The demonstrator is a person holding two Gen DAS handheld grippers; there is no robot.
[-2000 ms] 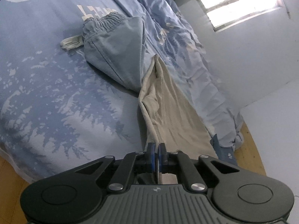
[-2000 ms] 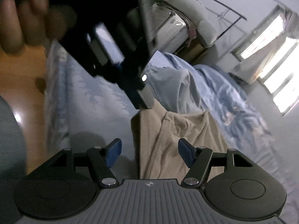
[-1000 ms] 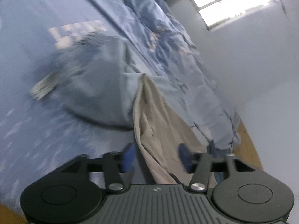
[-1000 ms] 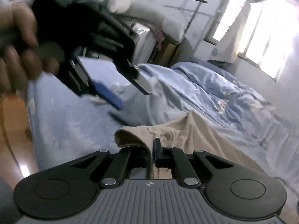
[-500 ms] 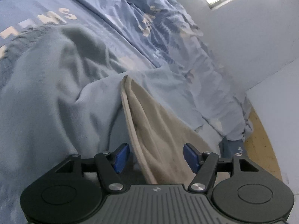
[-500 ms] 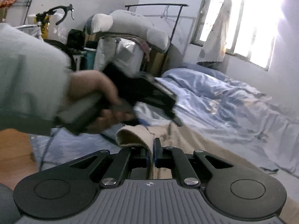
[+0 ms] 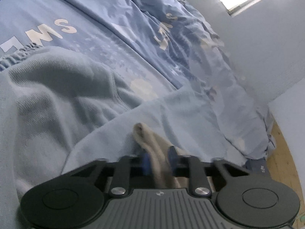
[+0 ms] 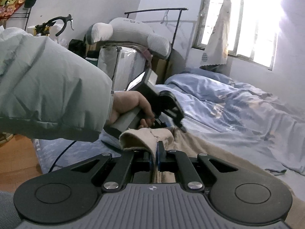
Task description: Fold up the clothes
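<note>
A beige garment (image 7: 150, 143) lies on the bed beside grey-blue sweatpants (image 7: 57, 95) with an elastic waistband. My left gripper (image 7: 158, 160) is closing on a raised fold of the beige garment, which fills the gap between its blue pads. In the right wrist view my right gripper (image 8: 156, 152) is shut on the beige garment's (image 8: 209, 152) folded edge and holds it off the bed. Just beyond it a hand (image 8: 133, 105) in a pale sleeve (image 8: 47, 95) holds the left gripper (image 8: 181, 127) down on the same cloth.
A rumpled blue duvet (image 8: 238, 105) covers the far side of the bed. A metal rack with a grey pillow (image 8: 133, 36) stands behind it, and a bright window (image 8: 247, 28) is at the right. Wooden floor (image 7: 282, 152) shows past the bed's edge.
My left gripper moved forward over the sweatpants to the beige garment's far fold and its jaws came together on it. My right gripper stayed shut on the edge and rose slightly.
</note>
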